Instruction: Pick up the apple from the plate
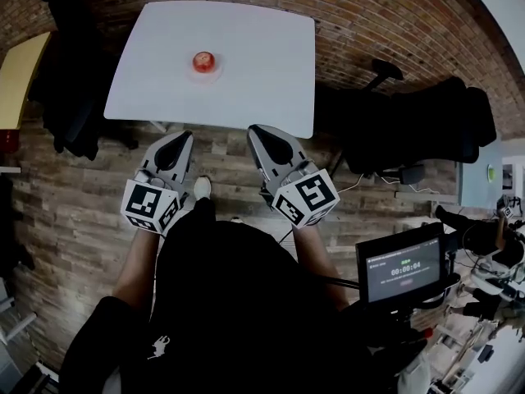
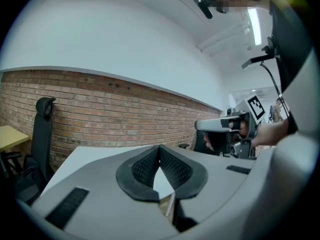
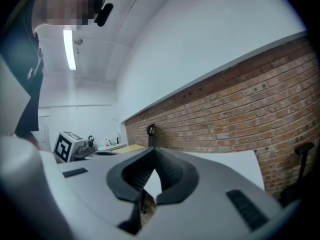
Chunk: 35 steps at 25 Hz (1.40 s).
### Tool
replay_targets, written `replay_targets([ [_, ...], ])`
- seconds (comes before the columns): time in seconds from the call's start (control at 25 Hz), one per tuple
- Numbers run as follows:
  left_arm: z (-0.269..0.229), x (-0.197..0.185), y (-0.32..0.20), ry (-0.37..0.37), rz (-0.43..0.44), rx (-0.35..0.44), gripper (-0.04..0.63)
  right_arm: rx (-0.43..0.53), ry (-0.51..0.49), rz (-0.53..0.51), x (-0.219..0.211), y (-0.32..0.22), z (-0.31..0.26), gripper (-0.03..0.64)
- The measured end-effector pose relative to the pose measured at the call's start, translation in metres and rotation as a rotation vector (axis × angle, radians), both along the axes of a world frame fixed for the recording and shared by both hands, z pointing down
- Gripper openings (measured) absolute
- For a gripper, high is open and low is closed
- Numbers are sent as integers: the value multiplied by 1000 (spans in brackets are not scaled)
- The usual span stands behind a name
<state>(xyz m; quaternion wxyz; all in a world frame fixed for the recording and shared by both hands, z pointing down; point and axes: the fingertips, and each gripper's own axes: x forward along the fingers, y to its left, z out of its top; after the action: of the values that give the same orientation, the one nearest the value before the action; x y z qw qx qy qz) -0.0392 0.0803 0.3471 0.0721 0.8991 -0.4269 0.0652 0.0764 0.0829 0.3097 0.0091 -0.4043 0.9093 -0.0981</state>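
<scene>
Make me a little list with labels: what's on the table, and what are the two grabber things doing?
surface: white table
on it: red apple sitting on a small white plate
left gripper: jaws shut, nothing held, short of the table's near edge
right gripper: jaws shut, nothing held, beside the left one
apple picked up: not yet

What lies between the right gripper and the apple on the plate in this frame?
Only bare white tabletop, as the head view shows: the right gripper is at its near edge, the apple farther in.
</scene>
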Motion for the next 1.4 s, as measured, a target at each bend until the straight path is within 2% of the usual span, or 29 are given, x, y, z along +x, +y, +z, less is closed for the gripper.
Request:
replay_targets([
  [0.28,-7,-9,-39,40,76,10,6,0,12,40,-15,-33,-7,2],
  [0.68,13,-21,-88,6,151,-25,6,-25,44,110,-29,-74,0,2],
  [0.92,15,-29,-113,43,214,-49,6,-25,47,130,-42,-100,-1,2],
  [1.4,23,-56,-159,47,219,-71,6,-43,69,140,-65,-145,5,2],
])
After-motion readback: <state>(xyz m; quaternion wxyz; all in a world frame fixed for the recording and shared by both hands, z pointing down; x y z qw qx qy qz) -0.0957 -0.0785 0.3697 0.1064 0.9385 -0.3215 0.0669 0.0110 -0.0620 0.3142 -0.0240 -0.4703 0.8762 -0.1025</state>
